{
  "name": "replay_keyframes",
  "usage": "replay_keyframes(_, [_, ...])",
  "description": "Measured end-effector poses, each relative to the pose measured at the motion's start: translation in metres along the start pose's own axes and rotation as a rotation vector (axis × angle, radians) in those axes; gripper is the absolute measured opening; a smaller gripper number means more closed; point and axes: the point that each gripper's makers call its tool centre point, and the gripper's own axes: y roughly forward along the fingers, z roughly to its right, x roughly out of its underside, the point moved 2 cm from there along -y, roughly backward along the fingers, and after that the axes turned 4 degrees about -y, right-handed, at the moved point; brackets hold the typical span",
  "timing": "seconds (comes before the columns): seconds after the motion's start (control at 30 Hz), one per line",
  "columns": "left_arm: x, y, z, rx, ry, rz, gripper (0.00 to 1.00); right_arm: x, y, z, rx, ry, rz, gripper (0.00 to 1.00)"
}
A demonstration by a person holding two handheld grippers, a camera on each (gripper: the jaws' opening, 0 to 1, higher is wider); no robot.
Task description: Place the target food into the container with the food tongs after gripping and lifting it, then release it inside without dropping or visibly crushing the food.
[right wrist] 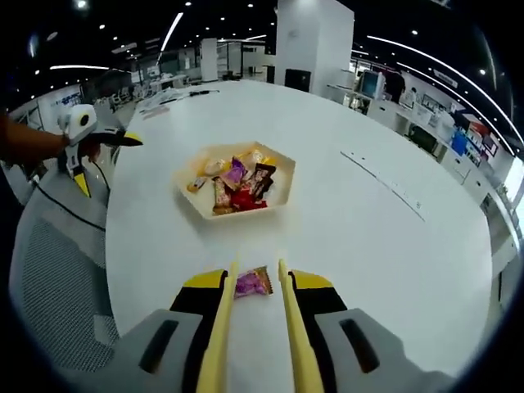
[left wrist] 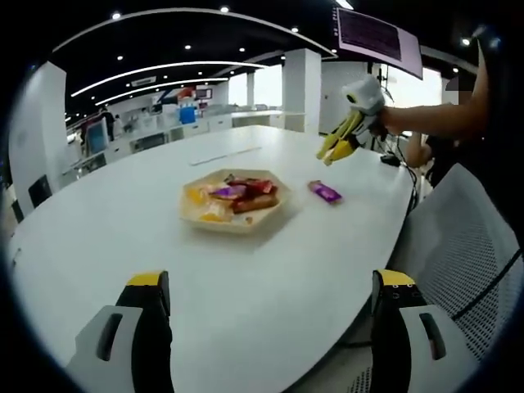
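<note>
A purple snack packet (right wrist: 253,282) lies on the white table (right wrist: 368,246), between the yellow tongs (right wrist: 255,327) that the right gripper (right wrist: 255,270) carries, near a tray (right wrist: 190,184) of wrapped snacks. The tongs are slightly open, holding nothing. The packet looks light, crinkly and slippery; its long edges suit pinching. Its contents are hidden. The left gripper (left wrist: 270,299) is wide open, empty.

You see bright, even ceiling spots and strip lights (left wrist: 155,86); soft glare across white table (right wrist: 368,213). Window (left wrist: 266,86) blown out. Fisheye bends your edges; far office soft; shadows under tray (left wrist: 233,225) faint.
</note>
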Motion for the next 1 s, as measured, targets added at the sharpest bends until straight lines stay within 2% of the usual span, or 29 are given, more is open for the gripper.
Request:
replay_keyframes(0.23, [0.003, 0.001, 0.001, 0.008, 0.003, -0.017, 1.0, 0.001, -0.007, -0.012, 0.02, 0.035, 0.014, 0.28])
replay_keyframes(0.33, [0.002, 0.001, 0.001, 0.01, 0.0, -0.009, 1.0, 0.002, -0.006, -0.014, 0.036, 0.041, 0.001, 0.28])
replay_keyframes(0.5, [0.0, 0.0, 0.001, 0.011, -0.001, 0.002, 1.0, 0.001, 0.005, -0.022, 0.033, 0.065, 0.008, 0.28])
replay_keyframes(0.7, [0.0, 0.0, 0.0, 0.009, -0.004, 0.007, 0.99, -0.006, 0.023, -0.042, -0.011, 0.07, 0.008, 0.28])
replay_keyframes(0.77, [-0.001, -0.001, 0.001, 0.007, -0.004, 0.01, 0.99, -0.002, 0.029, -0.043, 0.0, 0.061, -0.016, 0.29])
replay_keyframes(0.83, [-0.001, -0.001, 0.0, 0.005, -0.005, 0.011, 0.99, 0.005, 0.033, -0.038, 0.054, 0.025, -0.054, 0.29])
replay_keyframes(0.9, [-0.001, -0.001, 0.0, 0.002, -0.006, 0.012, 0.99, 0.008, 0.036, -0.037, 0.077, 0.055, -0.072, 0.29])
replay_keyframes(1.0, [-0.001, -0.001, 0.0, 0.001, -0.005, 0.01, 0.99, 0.012, 0.038, -0.038, 0.071, 0.054, -0.078, 0.29])
